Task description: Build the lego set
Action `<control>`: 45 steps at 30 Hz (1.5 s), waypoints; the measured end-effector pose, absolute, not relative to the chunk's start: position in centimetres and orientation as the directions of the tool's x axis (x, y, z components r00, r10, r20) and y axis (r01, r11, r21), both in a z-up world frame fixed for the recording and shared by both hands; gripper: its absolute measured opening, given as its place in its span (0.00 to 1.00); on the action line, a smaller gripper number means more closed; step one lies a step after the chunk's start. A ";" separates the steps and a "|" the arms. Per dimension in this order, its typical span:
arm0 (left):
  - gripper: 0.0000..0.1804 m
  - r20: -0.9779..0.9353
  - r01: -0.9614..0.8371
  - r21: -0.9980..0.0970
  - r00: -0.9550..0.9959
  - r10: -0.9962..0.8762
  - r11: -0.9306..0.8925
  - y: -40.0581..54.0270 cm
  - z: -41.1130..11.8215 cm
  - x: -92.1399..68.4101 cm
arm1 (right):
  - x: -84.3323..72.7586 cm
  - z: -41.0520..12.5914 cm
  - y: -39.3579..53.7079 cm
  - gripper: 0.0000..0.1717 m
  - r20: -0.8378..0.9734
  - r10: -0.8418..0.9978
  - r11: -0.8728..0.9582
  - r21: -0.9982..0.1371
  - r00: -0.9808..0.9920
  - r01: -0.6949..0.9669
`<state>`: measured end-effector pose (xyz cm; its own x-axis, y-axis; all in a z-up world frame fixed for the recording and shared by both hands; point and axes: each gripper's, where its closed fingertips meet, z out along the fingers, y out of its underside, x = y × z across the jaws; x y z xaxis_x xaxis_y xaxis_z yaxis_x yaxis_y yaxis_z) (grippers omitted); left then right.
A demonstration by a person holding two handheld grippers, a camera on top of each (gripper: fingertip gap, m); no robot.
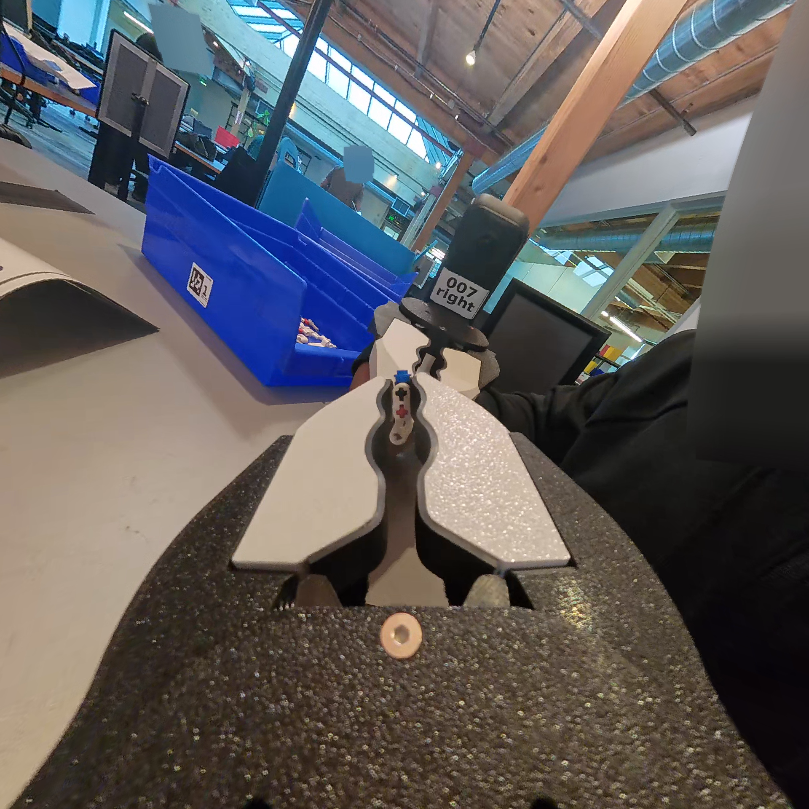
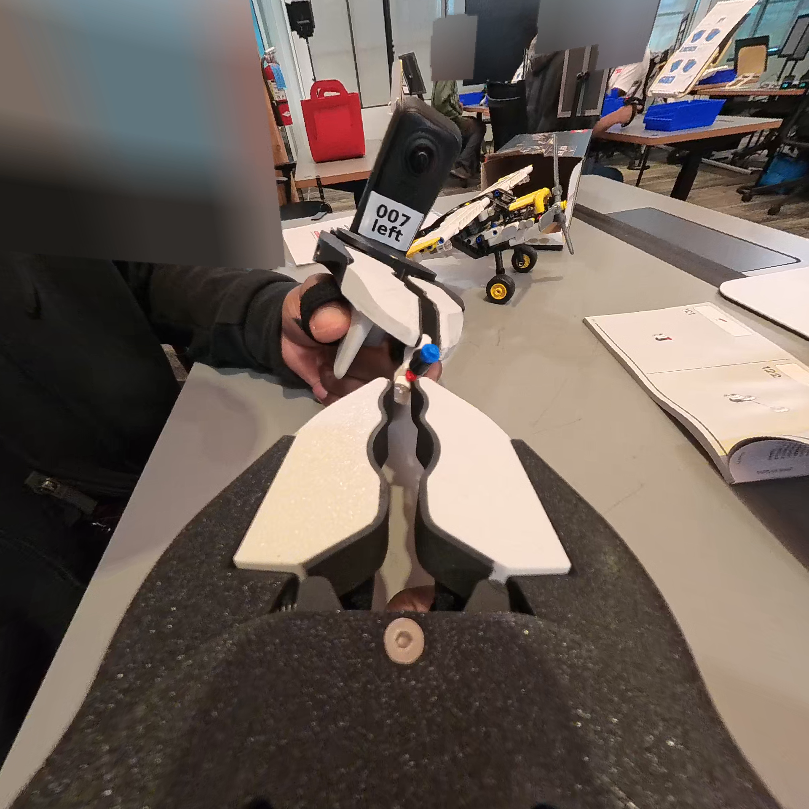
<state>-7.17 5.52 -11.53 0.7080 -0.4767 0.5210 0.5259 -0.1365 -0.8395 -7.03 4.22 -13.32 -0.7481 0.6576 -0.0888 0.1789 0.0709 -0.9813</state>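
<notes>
The left gripper [image 1: 400, 387] pinches a white toy-brick beam [image 1: 401, 413] carrying a blue pin [image 1: 402, 376]; the right gripper [image 2: 402, 389] clamps the beam's other end. Left lies a blue bin [image 1: 227, 280] bearing a marker sticker; right, a brick-built airplane [image 2: 494, 219] and an open instruction booklet [image 2: 700, 372].

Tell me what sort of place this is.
Probably a shared workshop or lab in a converted industrial loft. Exposed timber ceiling beams and a silver spiral air duct run overhead; grey worktables carry blue plastic parts bins, and a white-and-yellow brick-built toy aeroplane stands on one.
</notes>
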 end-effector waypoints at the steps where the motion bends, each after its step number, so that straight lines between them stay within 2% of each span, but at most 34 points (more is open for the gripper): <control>1: 0.04 0.523 0.528 -0.838 0.706 -0.477 -0.138 5.5 -11.6 -7.2 | -7.0 -13.3 4.3 0.04 -0.088 0.659 0.070 -0.982 -0.747 0.178; 14: 0.04 0.494 0.442 -0.869 0.758 -0.427 -0.221 5.9 -13.1 -6.9 | -7.0 -13.0 5.5 0.04 -0.132 0.668 0.024 -0.980 -0.732 0.198; 17: 0.04 0.473 0.438 -0.880 0.779 -0.413 -0.183 5.9 -12.8 -7.3 | -7.0 -13.2 5.6 0.04 -0.126 0.673 0.040 -0.978 -0.729 0.206; 28: 0.04 0.548 0.590 -0.803 0.675 -0.495 -0.083 5.5 -10.8 -7.2 | -6.7 -14.6 4.1 0.04 -0.181 0.630 0.052 -0.960 -0.755 0.274; 33: 0.04 0.472 0.483 -0.869 0.748 -0.467 -0.104 5.8 -11.5 -6.3 | -6.5 -14.5 3.7 0.04 -0.183 0.625 0.055 -0.959 -0.758 0.278; 45: 0.05 0.455 0.432 -0.888 0.769 -0.449 -0.160 6.0 -12.4 -6.1 | -6.6 -14.8 4.1 0.04 -0.187 0.637 0.058 -0.955 -0.747 0.289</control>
